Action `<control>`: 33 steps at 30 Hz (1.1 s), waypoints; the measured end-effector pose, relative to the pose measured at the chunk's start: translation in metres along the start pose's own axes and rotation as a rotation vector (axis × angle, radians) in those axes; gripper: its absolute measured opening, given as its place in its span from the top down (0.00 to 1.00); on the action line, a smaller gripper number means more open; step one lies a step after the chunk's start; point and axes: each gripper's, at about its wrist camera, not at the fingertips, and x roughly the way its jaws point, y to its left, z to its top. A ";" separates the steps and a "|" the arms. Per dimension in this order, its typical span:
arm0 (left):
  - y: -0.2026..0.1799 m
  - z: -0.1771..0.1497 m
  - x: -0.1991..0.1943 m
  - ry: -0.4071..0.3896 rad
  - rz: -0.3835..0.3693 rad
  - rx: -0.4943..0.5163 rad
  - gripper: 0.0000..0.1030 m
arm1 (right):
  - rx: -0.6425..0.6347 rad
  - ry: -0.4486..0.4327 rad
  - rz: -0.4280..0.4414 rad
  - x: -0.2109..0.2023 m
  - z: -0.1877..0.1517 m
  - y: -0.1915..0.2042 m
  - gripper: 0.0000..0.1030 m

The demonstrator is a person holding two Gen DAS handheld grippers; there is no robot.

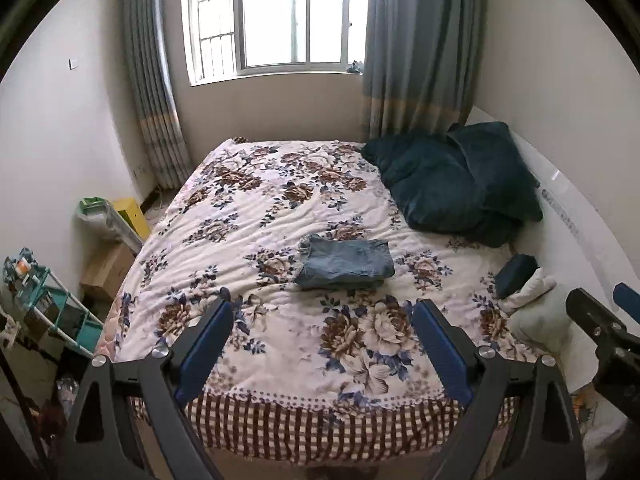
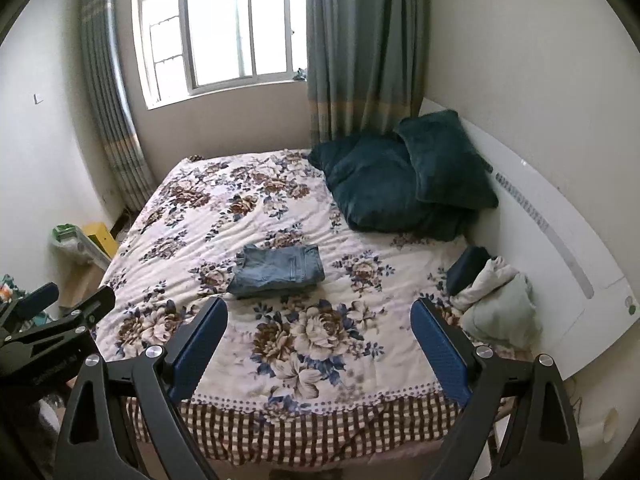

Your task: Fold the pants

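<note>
Blue denim pants [image 1: 345,263] lie folded in a compact stack in the middle of the floral bedspread [image 1: 280,208]; they also show in the right wrist view [image 2: 280,270]. My left gripper [image 1: 322,312] is open and empty, held back above the bed's foot edge, well short of the pants. My right gripper [image 2: 318,314] is also open and empty, likewise back from the pants. The right gripper shows at the right edge of the left wrist view [image 1: 600,312]; the left gripper shows at the left edge of the right wrist view [image 2: 76,300].
Dark teal pillows [image 1: 452,184] are piled at the back right against the white headboard [image 1: 568,208]. A small dark pouch [image 1: 516,270] and pale crumpled clothes [image 1: 536,312] lie at the bed's right edge. A shelf rack [image 1: 52,308], boxes and a yellow case [image 1: 130,216] stand left of the bed.
</note>
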 end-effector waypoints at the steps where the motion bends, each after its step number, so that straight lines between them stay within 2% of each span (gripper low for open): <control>1: 0.001 -0.002 -0.002 0.000 -0.001 -0.003 0.11 | -0.007 -0.008 0.002 -0.006 0.001 0.000 0.08; 4: 0.000 -0.007 -0.009 -0.002 -0.001 -0.010 0.11 | -0.021 -0.012 0.016 -0.018 -0.002 0.000 0.08; 8: -0.005 -0.009 -0.008 -0.017 0.021 -0.013 0.11 | -0.030 -0.003 0.018 -0.009 0.000 -0.004 0.08; 9: -0.006 -0.008 -0.006 -0.017 0.020 -0.014 0.11 | -0.028 -0.002 0.021 -0.001 0.003 -0.005 0.08; 11: -0.006 -0.007 -0.001 -0.024 0.026 -0.024 0.01 | -0.019 -0.003 0.030 0.012 0.009 -0.010 0.08; 17: -0.004 0.007 0.024 -0.078 0.096 -0.050 0.01 | -0.031 -0.033 0.006 0.054 0.035 -0.014 0.07; 20: -0.007 0.015 0.044 -0.078 0.123 -0.047 0.01 | -0.042 -0.051 -0.009 0.076 0.047 -0.012 0.07; 24: -0.010 0.021 0.068 -0.058 0.132 -0.046 0.01 | -0.065 -0.050 0.014 0.108 0.058 -0.002 0.07; 33: -0.021 0.025 0.108 -0.004 0.161 -0.012 0.01 | -0.066 0.030 0.040 0.172 0.062 0.010 0.07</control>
